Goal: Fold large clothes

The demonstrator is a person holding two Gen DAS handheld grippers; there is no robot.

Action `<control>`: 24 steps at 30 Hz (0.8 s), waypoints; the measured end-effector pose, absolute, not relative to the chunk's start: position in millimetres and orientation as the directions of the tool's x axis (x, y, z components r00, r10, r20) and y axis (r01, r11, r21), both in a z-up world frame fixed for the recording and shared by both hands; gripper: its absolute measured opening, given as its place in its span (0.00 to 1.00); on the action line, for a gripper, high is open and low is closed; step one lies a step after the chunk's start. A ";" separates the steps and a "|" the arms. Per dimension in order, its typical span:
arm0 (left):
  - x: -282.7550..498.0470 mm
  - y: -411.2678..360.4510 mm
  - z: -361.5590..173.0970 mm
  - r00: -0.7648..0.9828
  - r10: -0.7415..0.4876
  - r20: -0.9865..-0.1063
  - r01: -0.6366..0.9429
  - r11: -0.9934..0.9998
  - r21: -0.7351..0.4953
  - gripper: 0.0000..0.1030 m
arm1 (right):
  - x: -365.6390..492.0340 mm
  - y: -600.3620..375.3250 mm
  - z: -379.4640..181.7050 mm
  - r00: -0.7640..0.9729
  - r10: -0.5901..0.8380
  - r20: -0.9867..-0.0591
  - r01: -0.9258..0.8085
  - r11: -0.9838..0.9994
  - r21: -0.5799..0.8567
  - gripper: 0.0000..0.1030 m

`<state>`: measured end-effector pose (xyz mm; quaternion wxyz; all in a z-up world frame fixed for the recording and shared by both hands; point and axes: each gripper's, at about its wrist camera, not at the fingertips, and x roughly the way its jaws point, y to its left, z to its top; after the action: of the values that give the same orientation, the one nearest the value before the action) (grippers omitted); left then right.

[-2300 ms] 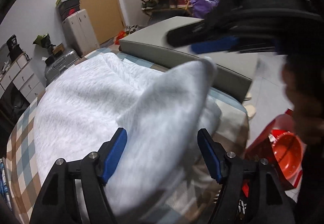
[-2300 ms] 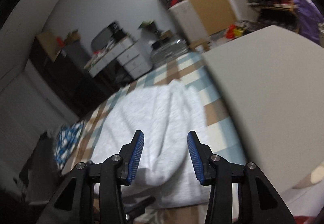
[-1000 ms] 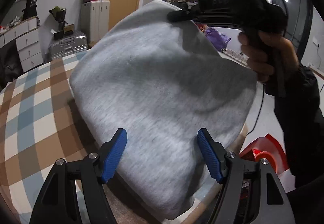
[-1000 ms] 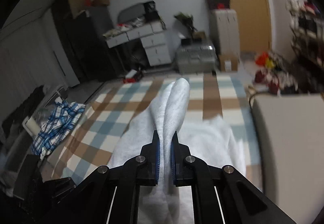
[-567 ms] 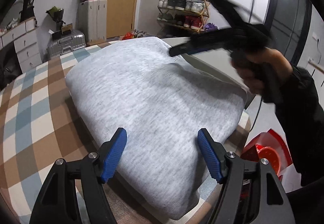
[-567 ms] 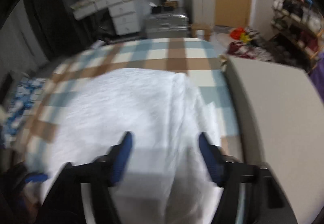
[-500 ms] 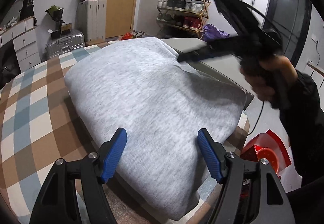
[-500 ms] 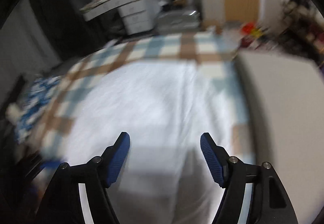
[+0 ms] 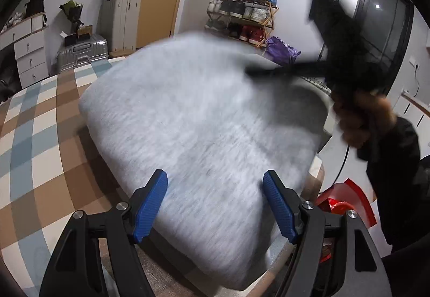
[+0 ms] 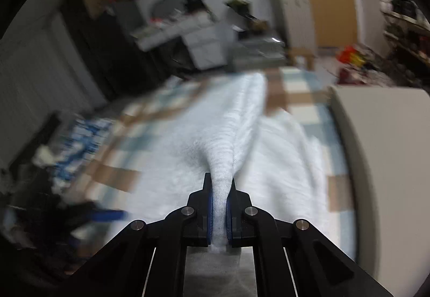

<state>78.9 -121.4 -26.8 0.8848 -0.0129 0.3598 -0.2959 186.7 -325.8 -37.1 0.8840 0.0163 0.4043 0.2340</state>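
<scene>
Motion blur on both views, edges eating the rest

The grey garment [image 9: 204, 119] smears along its far edge and hides the bed's far right corner; the right gripper [image 9: 250, 72] above it is a dark streak, fingers unreadable, and the hand [image 9: 362, 119] holding it is blurred too. In the right wrist view the checked bedcover [image 10: 118, 173] and the blue patterned cloth [image 10: 78, 141] at its left edge are smudged, and the furniture behind is too soft to name.
</scene>
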 end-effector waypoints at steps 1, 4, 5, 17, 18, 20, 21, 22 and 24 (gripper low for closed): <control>77.8 -125.2 -27.2 0.566 -0.531 -0.630 0.526 0.822 -0.220 0.67 | 195.6 -324.5 -62.1 0.529 0.399 -0.749 -0.376 0.902 0.214 0.07; 70.6 -132.1 -23.8 0.583 -0.495 -0.644 0.527 0.834 -0.163 0.67 | 192.7 -337.9 -70.1 0.545 0.424 -0.723 -0.329 0.901 0.281 0.12; 68.7 -130.6 -22.3 0.580 -0.492 -0.650 0.525 0.835 -0.163 0.67 | 189.5 -342.5 -67.0 0.553 0.422 -0.719 -0.309 0.905 0.293 0.24; 62.4 -136.5 -30.1 0.565 -0.482 -0.669 0.567 0.816 -0.109 0.75 | 140.8 -368.6 -75.4 0.472 0.605 -0.642 -0.321 0.796 0.513 0.19; 62.1 -137.0 -29.8 0.568 -0.476 -0.671 0.566 0.818 -0.100 0.76 | 134.9 -362.9 -65.5 0.499 0.583 -0.641 -0.344 0.812 0.471 0.13; 63.8 -134.3 -29.5 0.566 -0.474 -0.675 0.561 0.821 -0.105 0.77 | 113.6 -357.5 -39.0 0.579 0.580 -0.573 -0.418 0.814 0.402 0.09; 65.1 -131.6 -29.5 0.561 -0.478 -0.676 0.558 0.821 -0.117 0.77 | 104.8 -359.0 -26.9 0.606 0.592 -0.531 -0.441 0.806 0.395 0.09; 65.8 -129.2 -29.2 0.555 -0.490 -0.672 0.559 0.818 -0.134 0.77 | 100.0 -362.2 -18.4 0.622 0.602 -0.501 -0.451 0.798 0.399 0.08; 67.2 -126.9 -28.4 0.547 -0.510 -0.664 0.561 0.812 -0.161 0.78 | 98.1 -362.9 -20.0 0.653 0.558 -0.511 -0.436 0.829 0.349 0.07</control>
<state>67.2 -126.9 -28.4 0.8788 0.0352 0.3656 -0.3047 98.1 -362.9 -20.0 0.9039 0.0981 0.3127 0.2750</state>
